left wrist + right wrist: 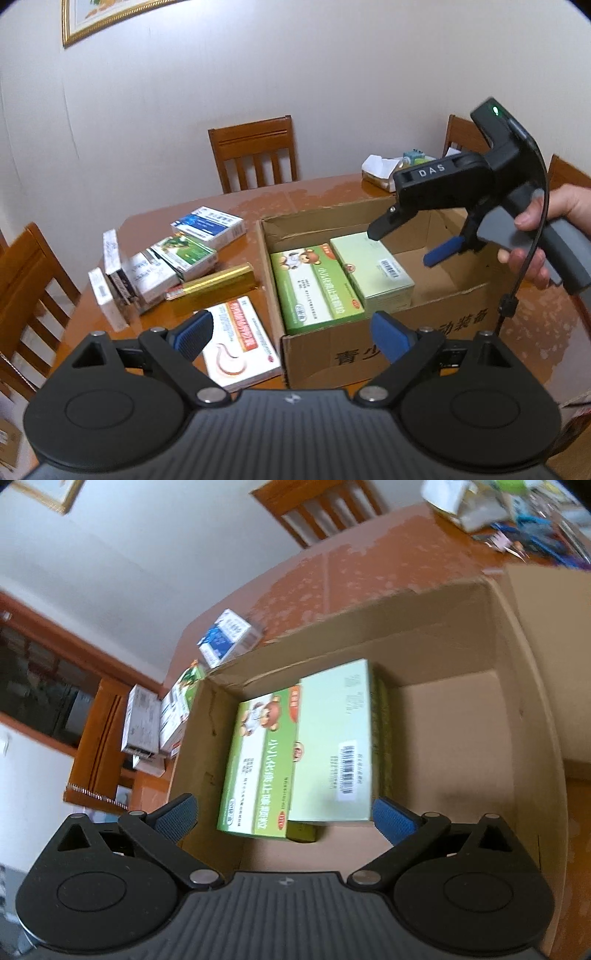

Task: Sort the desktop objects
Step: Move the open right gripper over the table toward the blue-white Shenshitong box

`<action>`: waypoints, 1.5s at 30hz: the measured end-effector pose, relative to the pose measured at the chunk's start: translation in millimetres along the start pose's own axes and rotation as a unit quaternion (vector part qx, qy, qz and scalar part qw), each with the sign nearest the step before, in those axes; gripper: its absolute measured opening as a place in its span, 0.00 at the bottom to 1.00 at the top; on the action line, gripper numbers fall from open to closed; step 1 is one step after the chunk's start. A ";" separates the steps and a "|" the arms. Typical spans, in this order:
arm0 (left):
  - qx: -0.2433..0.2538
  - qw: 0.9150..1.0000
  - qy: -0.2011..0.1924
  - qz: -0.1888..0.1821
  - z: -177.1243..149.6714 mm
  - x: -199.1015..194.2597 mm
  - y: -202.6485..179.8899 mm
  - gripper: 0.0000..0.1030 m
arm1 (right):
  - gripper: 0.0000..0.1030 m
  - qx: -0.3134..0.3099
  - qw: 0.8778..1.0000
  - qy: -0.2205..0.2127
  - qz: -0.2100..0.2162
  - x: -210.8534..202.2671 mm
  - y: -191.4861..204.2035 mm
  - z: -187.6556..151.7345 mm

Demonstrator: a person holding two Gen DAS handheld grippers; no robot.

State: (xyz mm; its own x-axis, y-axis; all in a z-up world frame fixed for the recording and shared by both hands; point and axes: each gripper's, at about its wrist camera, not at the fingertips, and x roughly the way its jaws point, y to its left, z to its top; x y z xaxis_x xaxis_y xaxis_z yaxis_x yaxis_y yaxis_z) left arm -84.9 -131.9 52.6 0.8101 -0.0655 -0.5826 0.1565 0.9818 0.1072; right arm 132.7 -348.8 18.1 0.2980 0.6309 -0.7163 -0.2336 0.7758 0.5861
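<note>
Wooden table [325,192] with a glossy top; an open cardboard box [369,354] sits toward its near edge. Inside the box, against the left wall, a green carton with a bear picture [314,288] lies flat, and a pale green carton with a barcode [373,269] lies just beside it on the right; from the right wrist camera the pale one overlaps the bear carton's edge. The right half of the box floor is bare. Left of the box, on the tabletop, a loose cluster: a white and red carton [240,343] nearest, touching or almost touching the box wall, a gold box [214,284] behind it, then several small white cartons [136,277] leaning together, and a blue and white carton [208,225] farthest back. Left gripper [291,332] hovers over the near left corner of the box, jaws wide apart, nothing between them. Right gripper [284,816], held in a hand [546,229], points down into the box, jaws spread, empty. Clutter of paper [384,166] at the table's far edge; chairs [255,155] around.
</note>
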 end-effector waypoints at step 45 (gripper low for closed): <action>-0.027 0.993 -0.006 -0.111 3.6 72.0 190.2 0.90 | 1.00 -0.169 0.969 -0.042 -0.178 90.7 226.0 32.0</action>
State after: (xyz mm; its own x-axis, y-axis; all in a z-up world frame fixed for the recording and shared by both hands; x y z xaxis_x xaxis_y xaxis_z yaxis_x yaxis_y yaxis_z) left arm 5.2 49.5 34.0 0.7654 -0.2835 -0.5777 0.3021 0.9510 -0.0664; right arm 136.5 -116.5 97.8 0.4863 0.3309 -0.8087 -0.3869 0.9114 0.1403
